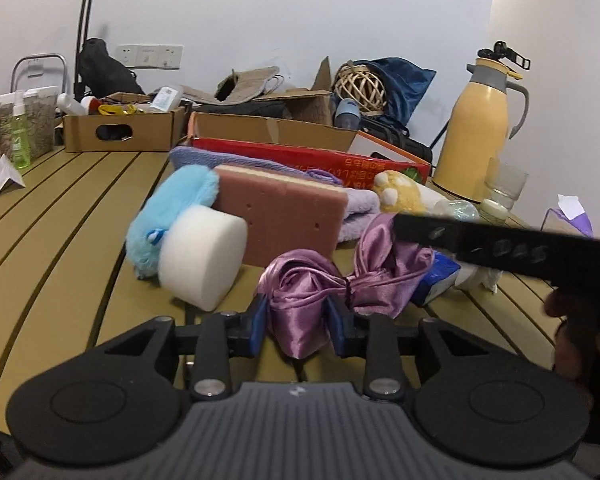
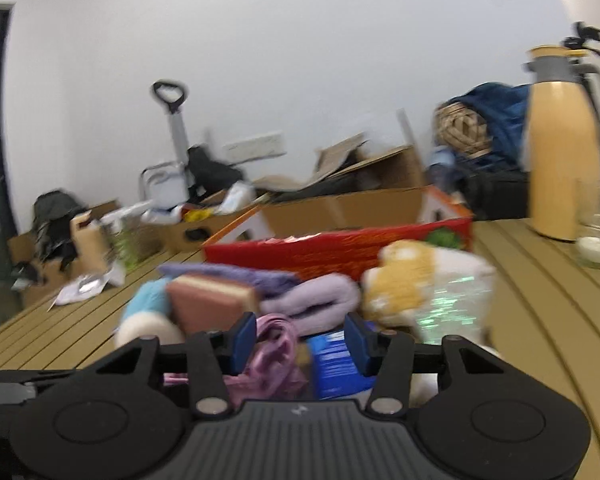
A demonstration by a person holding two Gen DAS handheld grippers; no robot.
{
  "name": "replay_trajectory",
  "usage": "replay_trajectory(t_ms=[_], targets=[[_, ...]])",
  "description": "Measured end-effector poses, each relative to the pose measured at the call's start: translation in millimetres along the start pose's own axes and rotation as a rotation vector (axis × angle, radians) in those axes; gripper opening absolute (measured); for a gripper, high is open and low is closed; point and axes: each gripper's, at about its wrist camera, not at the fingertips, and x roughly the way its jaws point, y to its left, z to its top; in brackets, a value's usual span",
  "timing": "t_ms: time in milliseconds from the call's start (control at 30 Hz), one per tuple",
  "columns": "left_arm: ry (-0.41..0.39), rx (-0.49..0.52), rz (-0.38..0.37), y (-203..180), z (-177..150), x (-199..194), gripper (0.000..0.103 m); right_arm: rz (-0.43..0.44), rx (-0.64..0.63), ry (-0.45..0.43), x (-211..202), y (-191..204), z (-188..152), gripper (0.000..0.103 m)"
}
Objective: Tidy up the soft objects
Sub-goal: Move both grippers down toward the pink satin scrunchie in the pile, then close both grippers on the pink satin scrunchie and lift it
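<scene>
A purple satin cloth (image 1: 320,280), tied like a bow, lies at the front of a heap of soft things on the slatted table (image 1: 80,220). My left gripper (image 1: 299,320) is shut on its near lobe, with both blue pads pressed into the fabric. A black finger (image 1: 480,244) of the right gripper reaches in from the right, over the cloth's far lobe. In the blurred right wrist view, the right gripper (image 2: 301,342) has the purple cloth (image 2: 272,356) and a blue packet (image 2: 336,364) between its pads. Whether those pads press on either, I cannot tell.
Behind the cloth lie a white foam cylinder (image 1: 204,256), a blue plush (image 1: 172,208), a pink sponge block (image 1: 284,216), a lilac towel (image 1: 360,212) and a yellow paw plush (image 1: 400,194). A red box (image 1: 340,160) stands behind them. A yellow thermos (image 1: 476,132) and a glass (image 1: 504,184) stand at the right.
</scene>
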Motion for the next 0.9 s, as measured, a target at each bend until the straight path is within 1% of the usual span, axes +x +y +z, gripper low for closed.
replay_trajectory(t_ms=[100, 133, 167, 200, 233, 267, 300, 367, 400, 467, 567, 600, 633, 700, 733, 800, 833, 900], targets=[[0.022, -0.035, 0.006, 5.4, 1.9, 3.4, 0.032, 0.007, -0.047, 0.079, 22.2, 9.0, -0.6, 0.045], [0.026, -0.050, 0.000, 7.6, 2.4, 2.9, 0.037, 0.002, -0.078, 0.112, 29.8, 13.2, -2.7, 0.043], [0.025, -0.060, -0.005, 9.6, 2.6, 1.9, 0.046, -0.003, -0.099, 0.132, 33.8, 16.3, -5.5, 0.042], [0.019, -0.071, -0.001, 11.6, 2.6, 1.0, 0.051, -0.006, -0.110, 0.134, 33.8, 23.0, -10.1, 0.037], [0.015, -0.082, 0.005, 14.0, 2.3, 1.4, 0.055, -0.003, -0.109, 0.132, 31.8, 24.0, -12.6, 0.033], [0.023, -0.091, 0.008, 16.1, 2.3, 3.4, 0.055, 0.001, -0.099, 0.135, 28.1, 24.5, -14.9, 0.032], [0.041, -0.106, 0.004, 18.7, 2.7, 6.7, 0.052, 0.003, -0.082, 0.137, 26.0, 23.2, -16.2, 0.032], [0.051, -0.119, -0.035, 21.2, 4.4, 8.0, 0.027, 0.010, -0.032, 0.141, 19.7, 19.7, -22.2, 0.032], [0.053, -0.114, -0.050, 19.7, 3.9, 8.3, 0.025, 0.012, -0.007, 0.141, 17.5, 17.1, -25.7, 0.032], [0.037, -0.085, -0.036, 13.8, 2.8, 7.1, 0.018, 0.013, 0.059, 0.150, 13.6, 10.9, -29.9, 0.029], [0.012, -0.057, -0.029, 6.5, 0.6, 4.7, 0.015, 0.017, 0.099, 0.152, 11.5, 8.1, -32.9, 0.024], [0.003, -0.049, -0.028, 4.7, 0.3, 3.7, 0.015, 0.023, 0.100, 0.150, 12.2, 8.6, -33.3, 0.017], [-0.009, -0.038, -0.025, 2.3, -0.3, 1.7, 0.014, 0.031, 0.105, 0.148, 11.5, 8.6, -33.5, 0.013], [-0.042, -0.012, -0.023, -3.3, -0.2, -7.9, 0.013, 0.030, 0.101, 0.148, 8.6, 9.9, -33.4, 0.008], [-0.058, -0.009, -0.030, -5.4, 2.0, -14.6, 0.012, 0.029, 0.097, 0.150, 5.4, 11.6, -32.6, 0.007], [-0.106, -0.011, -0.072, -8.4, 10.6, -32.6, 0.012, 0.040, 0.090, 0.138, -7.2, 15.8, -27.0, 0.006], [-0.121, -0.013, -0.084, -9.7, 19.3, -37.2, 0.012, 0.042, 0.067, 0.118, -16.3, 19.6, -21.5, 0.006], [-0.155, -0.005, -0.095, -11.2, 46.6, -39.9, 0.012, 0.045, 0.021, 0.075, -28.2, 23.8, -5.2, 0.006]])
